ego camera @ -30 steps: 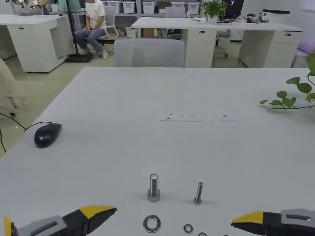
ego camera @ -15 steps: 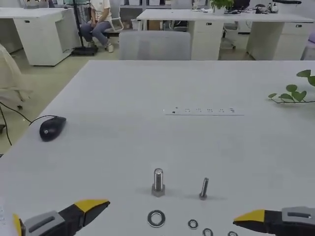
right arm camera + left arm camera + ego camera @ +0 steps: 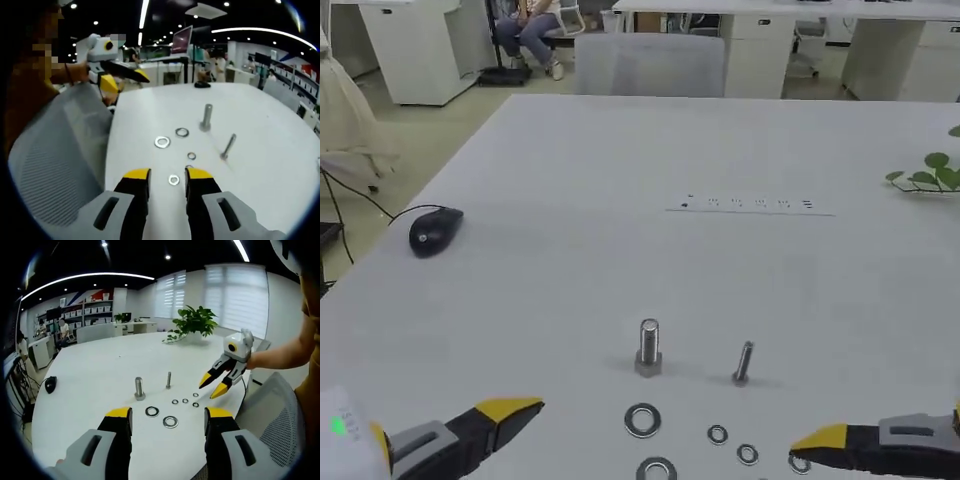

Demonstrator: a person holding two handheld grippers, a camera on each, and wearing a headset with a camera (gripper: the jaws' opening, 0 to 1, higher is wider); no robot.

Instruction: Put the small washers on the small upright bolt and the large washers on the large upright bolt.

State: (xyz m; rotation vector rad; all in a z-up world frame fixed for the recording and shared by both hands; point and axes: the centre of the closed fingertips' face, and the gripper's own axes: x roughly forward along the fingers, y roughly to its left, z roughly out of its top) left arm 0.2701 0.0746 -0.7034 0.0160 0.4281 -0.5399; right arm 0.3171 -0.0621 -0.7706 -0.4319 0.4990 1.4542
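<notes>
The left gripper (image 3: 169, 413) hovers low at the near edge of the table with its jaws spread wide and nothing in them. Ahead of it, two large washers (image 3: 642, 420) lie flat, just in front of the large bolt (image 3: 649, 347), which stands bare. To their right, three small washers (image 3: 717, 434) lie near the small bolt (image 3: 743, 363), also bare. The right gripper (image 3: 167, 175) is partly open and empty, with one small washer just ahead of its tips. No washer is placed yet, so the first pick seems in hand. It likely calls for lowering, pinching that thin ring's edge, then lining its hole over the small bolt.
</notes>
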